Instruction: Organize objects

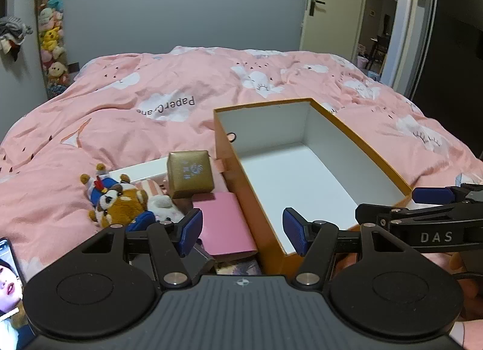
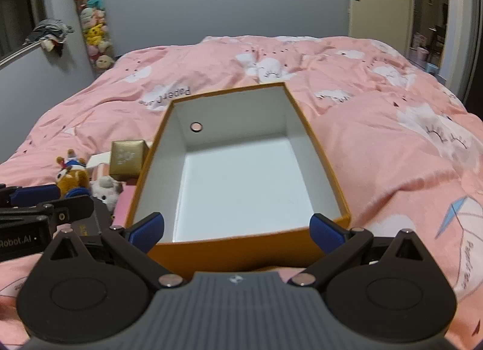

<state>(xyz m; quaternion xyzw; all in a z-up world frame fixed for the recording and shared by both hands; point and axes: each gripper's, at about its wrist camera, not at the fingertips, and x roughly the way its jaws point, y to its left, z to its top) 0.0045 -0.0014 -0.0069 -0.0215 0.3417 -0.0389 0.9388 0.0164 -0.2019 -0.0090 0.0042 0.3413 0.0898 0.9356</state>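
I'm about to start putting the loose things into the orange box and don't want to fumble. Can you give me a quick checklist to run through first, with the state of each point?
1. Orange box empty and open on top: ok, white inside is bare.
2. Left gripper open and holding nothing: ok.
3. Right gripper open and holding nothing: ok; its jaws stand either side of the box's near wall.
4. Items within view: ok; gold box, pink case and plush toys lie left of the box.
5. Gold box free to lift: ok, it sits on top of the pile.
6. What lies under the pink case: cannot tell.
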